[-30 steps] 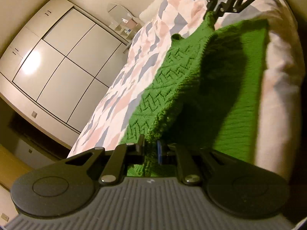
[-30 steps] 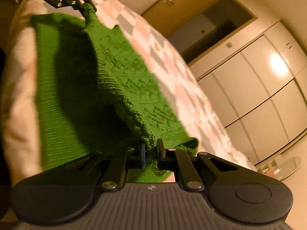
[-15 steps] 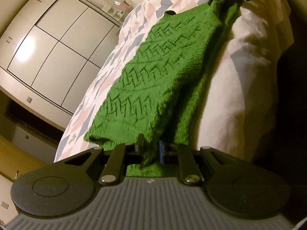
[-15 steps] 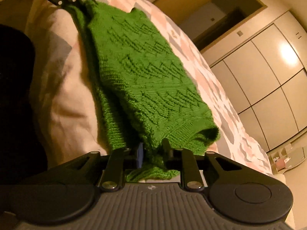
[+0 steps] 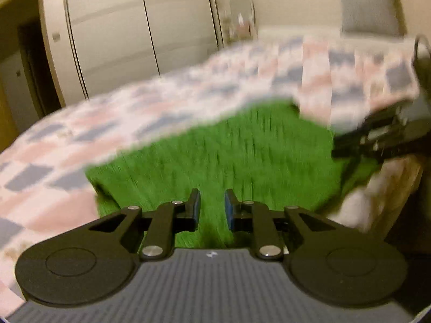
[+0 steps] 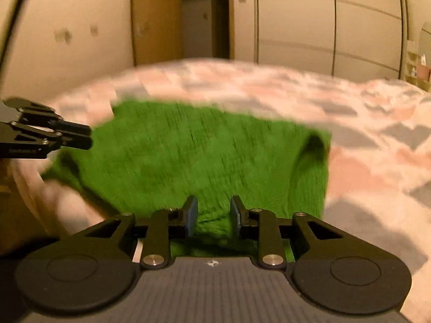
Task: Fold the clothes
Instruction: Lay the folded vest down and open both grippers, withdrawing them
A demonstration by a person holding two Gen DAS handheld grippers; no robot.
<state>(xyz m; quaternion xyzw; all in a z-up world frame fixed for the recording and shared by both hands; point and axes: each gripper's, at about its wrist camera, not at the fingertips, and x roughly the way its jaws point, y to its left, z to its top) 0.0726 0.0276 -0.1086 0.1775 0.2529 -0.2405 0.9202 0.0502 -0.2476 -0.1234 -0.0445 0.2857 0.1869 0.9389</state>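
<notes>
on checked bedspread [image 5: 107,123], green sweater [image 5: 242,156]

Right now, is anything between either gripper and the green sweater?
Nothing visible. The sweater lies on the quilt, directly ahead of the open left gripper and open right gripper. Both views are blurred, so small items could be missed.

Your left gripper [image 5: 211,206] and right gripper [image 6: 212,213] look alike: matte black linkage arms with triangular cut-outs, silver screw heads at the pivots, and a round black disc at each outer corner. Each finger carries a blue pad [image 5: 228,210] on its inner face. The body below is ribbed dark grey, with a small pale logo mark [image 6: 212,263] at its top centre.
</notes>
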